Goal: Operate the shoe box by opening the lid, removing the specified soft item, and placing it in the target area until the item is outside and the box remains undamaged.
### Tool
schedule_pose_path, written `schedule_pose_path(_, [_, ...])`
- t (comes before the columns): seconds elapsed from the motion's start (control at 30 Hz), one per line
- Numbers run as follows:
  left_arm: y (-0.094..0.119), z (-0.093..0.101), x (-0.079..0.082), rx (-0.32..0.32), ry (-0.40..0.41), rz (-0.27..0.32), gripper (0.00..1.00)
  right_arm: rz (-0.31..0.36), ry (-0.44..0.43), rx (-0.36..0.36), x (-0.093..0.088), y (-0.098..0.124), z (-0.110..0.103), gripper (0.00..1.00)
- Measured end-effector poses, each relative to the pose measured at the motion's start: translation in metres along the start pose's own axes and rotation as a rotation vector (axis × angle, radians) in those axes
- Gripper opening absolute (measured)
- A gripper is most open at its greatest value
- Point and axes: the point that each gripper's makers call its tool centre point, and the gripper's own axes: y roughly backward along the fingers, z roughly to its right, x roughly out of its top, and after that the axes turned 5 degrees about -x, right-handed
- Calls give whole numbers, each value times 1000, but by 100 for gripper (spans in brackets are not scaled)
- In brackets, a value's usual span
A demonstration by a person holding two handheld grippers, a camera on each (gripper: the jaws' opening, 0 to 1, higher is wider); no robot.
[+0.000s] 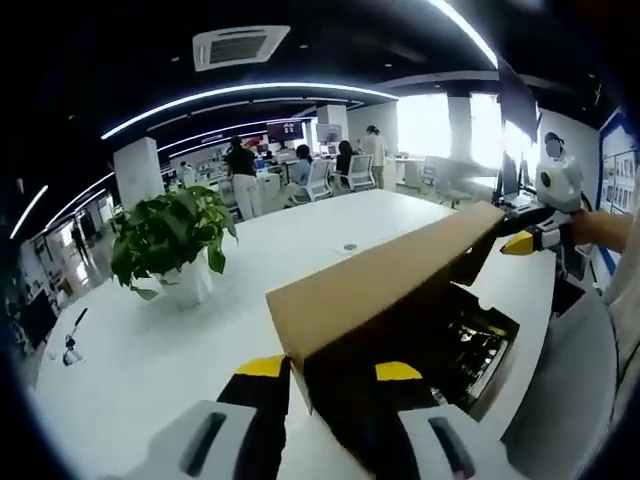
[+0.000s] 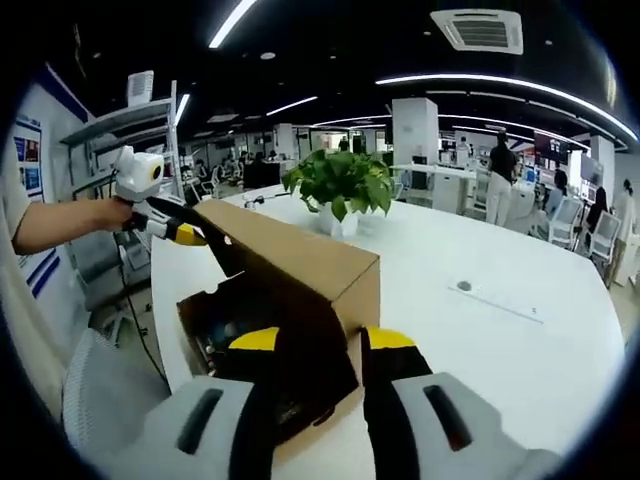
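Holding brown cardboard shoe box lid point(image 1: 385, 280) raised: left gripper point(image 1: 330, 372) and right gripper point(image 2: 315, 340) each pinch one lid corner (exposing dark contents, judged for removal).

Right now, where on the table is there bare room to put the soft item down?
Bare white tabletop lies past the brown cardboard shoe box, out to the small round table port. More lies between box and potted green plant. The box's open side is crowded.

the left gripper point(image 1: 330, 375) fingers point(image 1: 262, 368) straddle the near corner of the raised lid point(image 1: 385, 275) of the shoe box point(image 1: 470, 350) on the white counter point(image 1: 150, 340). the right gripper point(image 1: 525, 238) grips the lid's far corner. a potted plant point(image 1: 170, 240) stands nearby.
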Motion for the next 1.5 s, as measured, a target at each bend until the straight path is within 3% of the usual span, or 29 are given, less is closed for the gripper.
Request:
schedule_pose_path(0.4, [-11,-25,7,87,-31,-5,13,-20,-1,-37,8,-9,21,13])
schedule_pose_path(0.67, [-16,-39,9,120,-40,-7,6,-24,25,-37,10,-14,26,12])
schedule_pose_path(1.2, [-26,-51,14,141,-18,5,4,-15,71,-64,14,-24,40,11])
schedule_pose_path(1.5, [-33,-57,17,137,-10,11,4,-31,52,-110,3,-27,59,13])
